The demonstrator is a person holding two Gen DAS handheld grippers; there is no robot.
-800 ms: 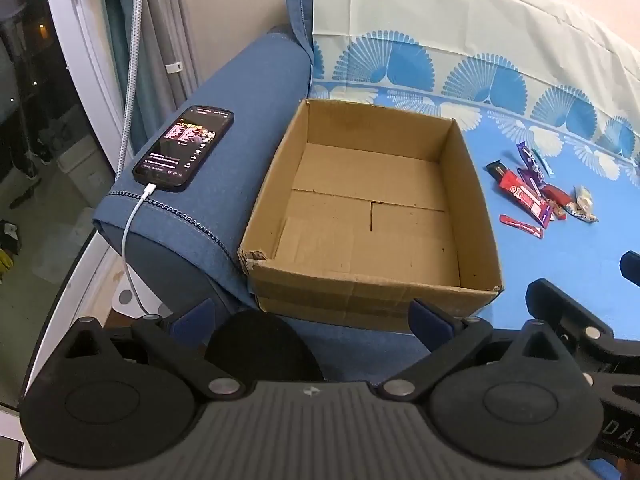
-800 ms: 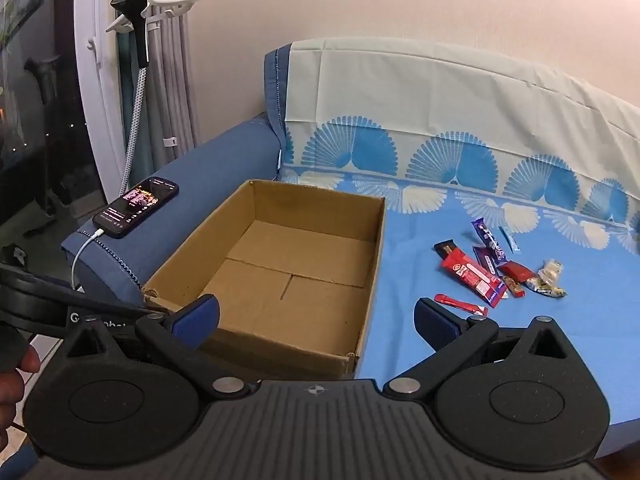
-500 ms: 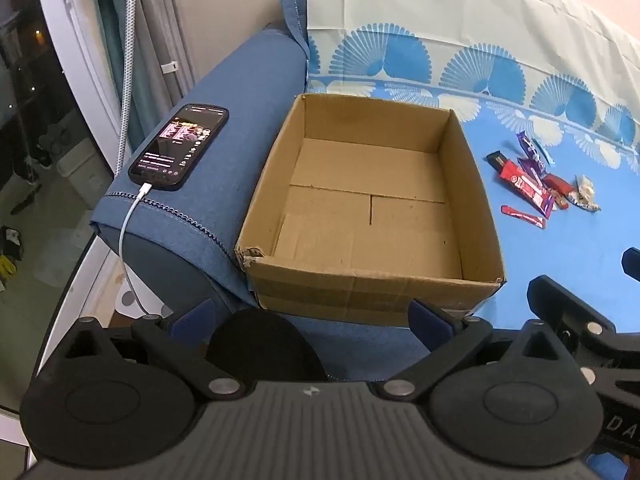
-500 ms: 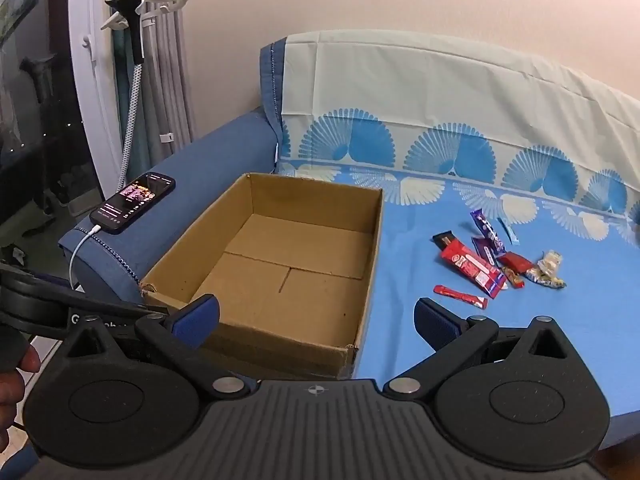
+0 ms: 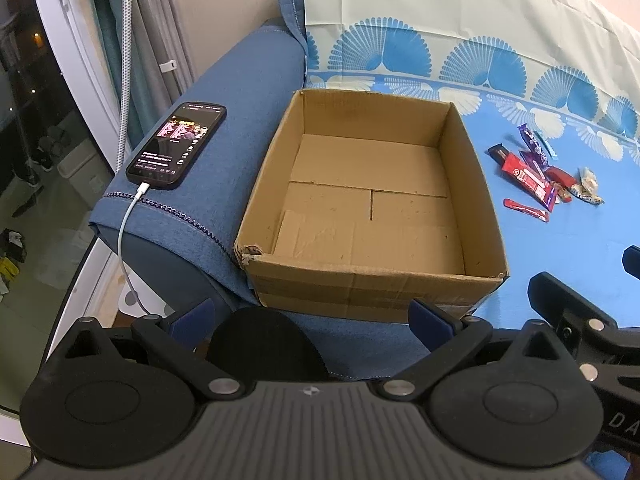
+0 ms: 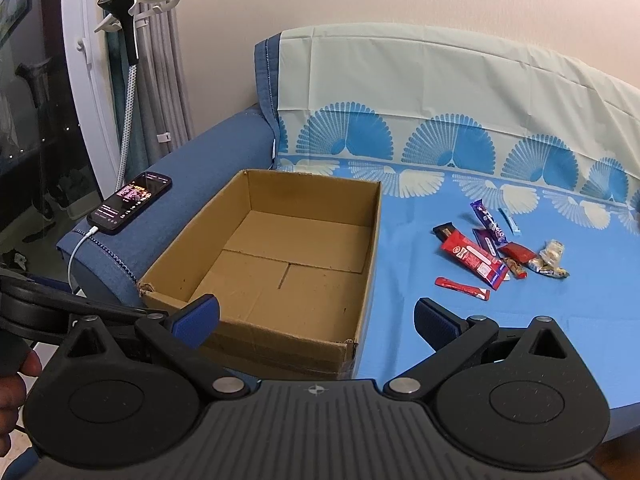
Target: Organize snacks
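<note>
The cardboard box (image 6: 276, 264) sits with nothing in it on the sofa seat (image 6: 480, 344), pushed against the blue armrest (image 6: 192, 184), its open top facing up, so it seems meant as the bin for the snacks. The snack pile (image 6: 500, 252) lies on the blue fan-print cover at about 3 o'clock from the box, well apart from it: a red wafer bar (image 6: 474, 259), a purple chocolate bar (image 6: 490, 222), a thin red stick sachet (image 6: 462, 289) nearest the sofa's front edge, and a pale wrapped candy (image 6: 552, 260) at the far side.

The right tool (image 6: 316, 320) hovers over the box's near wall, spread wide and holding nothing, the pile at about 2 o'clock from it; it looks the likelier one to start picking. The left tool (image 5: 312, 316) is also wide and empty, hanging at the box's 6 o'clock.

A phone (image 5: 176, 146) charges on the armrest at the box's 9 o'clock, clear of the path between pile and box.
</note>
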